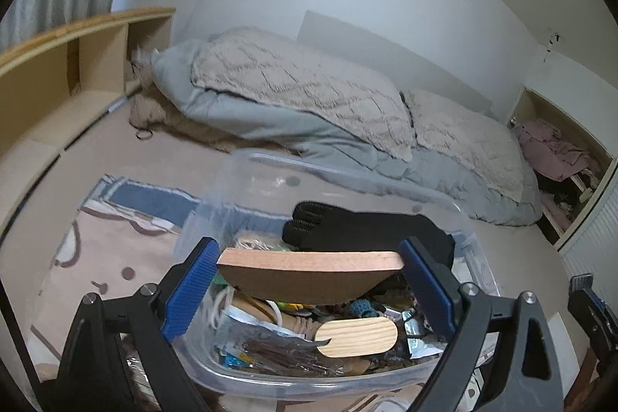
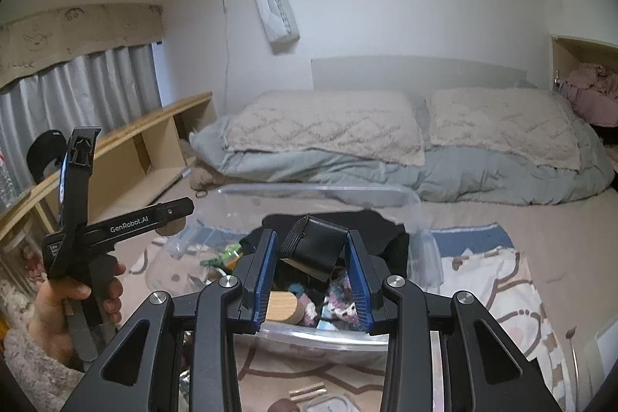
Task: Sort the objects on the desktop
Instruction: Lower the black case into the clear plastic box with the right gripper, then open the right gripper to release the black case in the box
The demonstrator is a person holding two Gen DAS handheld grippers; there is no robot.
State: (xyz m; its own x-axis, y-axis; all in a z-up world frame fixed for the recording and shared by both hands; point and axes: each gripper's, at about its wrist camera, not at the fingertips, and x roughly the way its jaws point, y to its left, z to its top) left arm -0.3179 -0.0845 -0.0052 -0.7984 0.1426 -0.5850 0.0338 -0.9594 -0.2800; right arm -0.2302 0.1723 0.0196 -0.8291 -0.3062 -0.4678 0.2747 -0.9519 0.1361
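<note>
My left gripper (image 1: 309,271) is shut on a round brown wooden disc (image 1: 309,275), held flat across its width just above a clear plastic bin (image 1: 247,379). In the bin lie a black glove (image 1: 359,228), a pale wooden oval piece (image 1: 357,336) and several small mixed items. In the right wrist view my right gripper (image 2: 312,267) is shut on a small black box-like object (image 2: 316,246), tilted, over the same clear bin (image 2: 309,338). A hand (image 2: 65,311) at the left holds the left gripper's body (image 2: 81,219).
The bin sits on a patterned blanket (image 1: 116,242) on a bed, with pillows (image 2: 324,130) and a grey duvet (image 2: 309,165) behind. A wooden shelf (image 1: 69,64) runs along the left. A small brown brush-like piece (image 2: 307,392) lies on the blanket near the bin's front.
</note>
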